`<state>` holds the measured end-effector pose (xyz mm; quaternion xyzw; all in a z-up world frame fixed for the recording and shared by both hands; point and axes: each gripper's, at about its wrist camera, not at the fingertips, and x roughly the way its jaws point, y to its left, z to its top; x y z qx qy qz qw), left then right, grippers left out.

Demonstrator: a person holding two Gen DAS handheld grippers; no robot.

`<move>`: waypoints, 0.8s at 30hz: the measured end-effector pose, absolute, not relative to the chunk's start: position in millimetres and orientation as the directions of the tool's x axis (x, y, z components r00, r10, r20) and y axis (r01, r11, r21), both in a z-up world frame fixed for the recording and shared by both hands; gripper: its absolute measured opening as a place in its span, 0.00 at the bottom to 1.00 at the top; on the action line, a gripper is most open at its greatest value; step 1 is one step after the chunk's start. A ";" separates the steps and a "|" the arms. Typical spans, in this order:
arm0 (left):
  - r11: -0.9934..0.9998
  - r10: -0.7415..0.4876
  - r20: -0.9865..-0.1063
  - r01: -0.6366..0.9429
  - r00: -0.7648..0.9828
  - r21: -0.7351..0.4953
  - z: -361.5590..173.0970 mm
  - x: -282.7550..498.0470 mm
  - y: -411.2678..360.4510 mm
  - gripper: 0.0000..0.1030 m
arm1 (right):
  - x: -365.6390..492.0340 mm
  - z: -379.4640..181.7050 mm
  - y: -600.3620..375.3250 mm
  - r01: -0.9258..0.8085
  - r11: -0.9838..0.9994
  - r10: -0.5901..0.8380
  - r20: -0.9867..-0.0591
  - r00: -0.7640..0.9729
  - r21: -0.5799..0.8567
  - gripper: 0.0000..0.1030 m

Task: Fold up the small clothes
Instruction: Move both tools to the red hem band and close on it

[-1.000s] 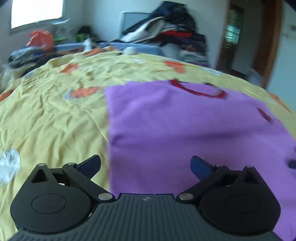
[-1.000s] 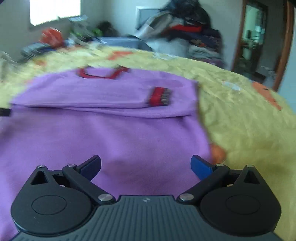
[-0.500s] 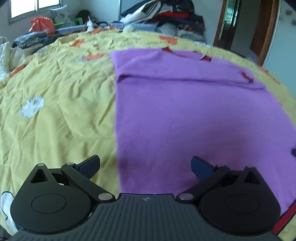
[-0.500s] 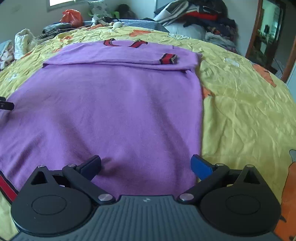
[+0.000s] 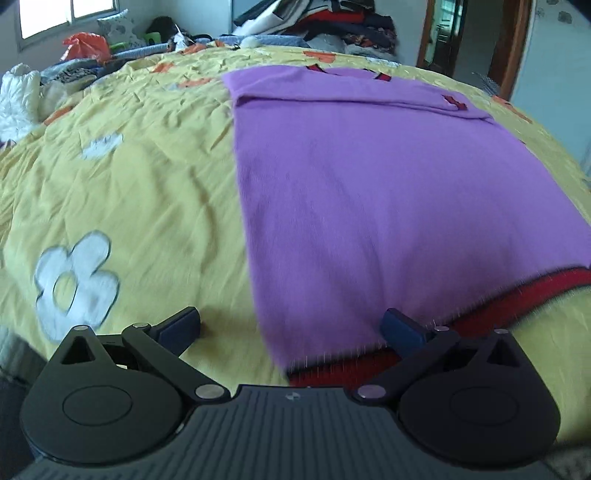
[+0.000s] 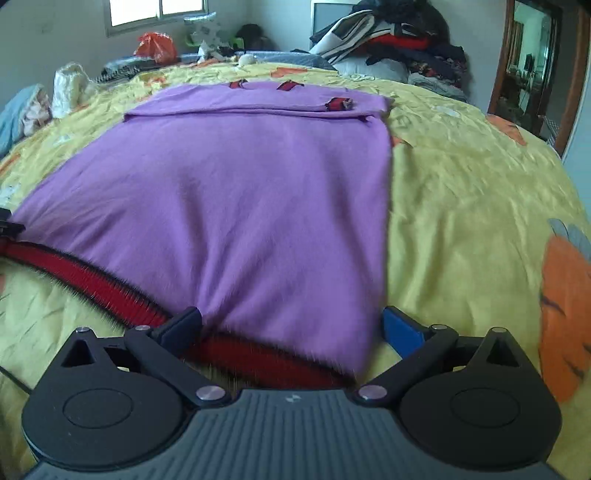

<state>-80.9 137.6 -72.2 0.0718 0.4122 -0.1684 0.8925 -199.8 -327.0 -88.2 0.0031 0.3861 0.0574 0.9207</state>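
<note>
A purple sweater (image 5: 369, 177) with a red hem (image 5: 517, 291) lies flat on the yellow bedspread (image 5: 140, 177), its sleeves folded across the chest. My left gripper (image 5: 290, 326) is open, low over the sweater's near left hem corner, one finger on each side of the edge. In the right wrist view the sweater (image 6: 240, 192) fills the middle. My right gripper (image 6: 291, 326) is open over the near right hem corner, with the red hem (image 6: 92, 280) running off to the left. The left gripper's tip shows at the far left edge of that view (image 6: 9, 225).
A pile of dark clothes (image 5: 332, 22) lies at the bed's far end. White and orange bags (image 6: 110, 62) sit along the far left side. A wooden door frame (image 6: 569, 74) stands at the right. The bedspread has flower prints (image 5: 74, 284).
Both grippers have drawn back from the sweater's collar end toward its red hem, which has come into view. Both stay open.
</note>
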 end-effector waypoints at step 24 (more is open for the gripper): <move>0.840 -0.478 -0.723 0.501 0.499 -0.209 -68.0 -80.3 173.5 1.00 | -219.6 -90.5 -397.5 -0.107 0.827 0.448 -0.532 0.719 0.551 0.98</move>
